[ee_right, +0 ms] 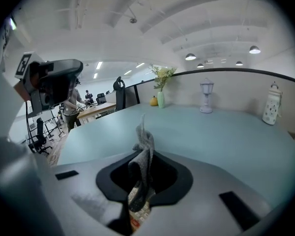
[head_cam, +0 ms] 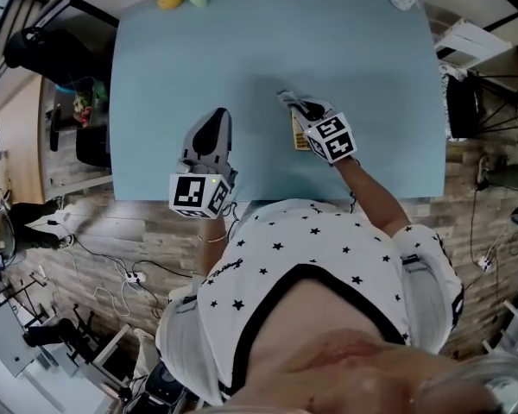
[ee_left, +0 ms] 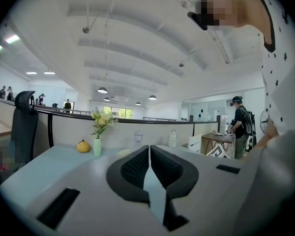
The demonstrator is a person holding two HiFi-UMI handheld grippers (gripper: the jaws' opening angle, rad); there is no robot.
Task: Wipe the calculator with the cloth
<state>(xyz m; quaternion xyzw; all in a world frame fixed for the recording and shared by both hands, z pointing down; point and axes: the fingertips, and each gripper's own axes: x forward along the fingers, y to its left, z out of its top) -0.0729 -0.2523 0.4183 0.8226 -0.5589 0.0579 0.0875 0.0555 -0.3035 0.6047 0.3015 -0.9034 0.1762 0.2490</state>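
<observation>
One-handed wiping, by the look of it: right gripper [ee_right: 143, 132] clamped on cloth [ee_right: 143, 156], with calculator [ee_right: 137, 208] directly under those fingers and seemingly touched by the cloth's lower end. Left gripper [ee_left: 150, 154] pressed together on nothing, well apart from calculator. Next, probably: drag cloth across the keys, lightly, and maybe pin calculator with left fingertips.

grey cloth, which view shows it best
The right gripper view: the grey cloth stands pinched in the right gripper, its folds clear. The head view shows only a small grey scrap at that gripper's tip. The left gripper view shows none of it.
</observation>
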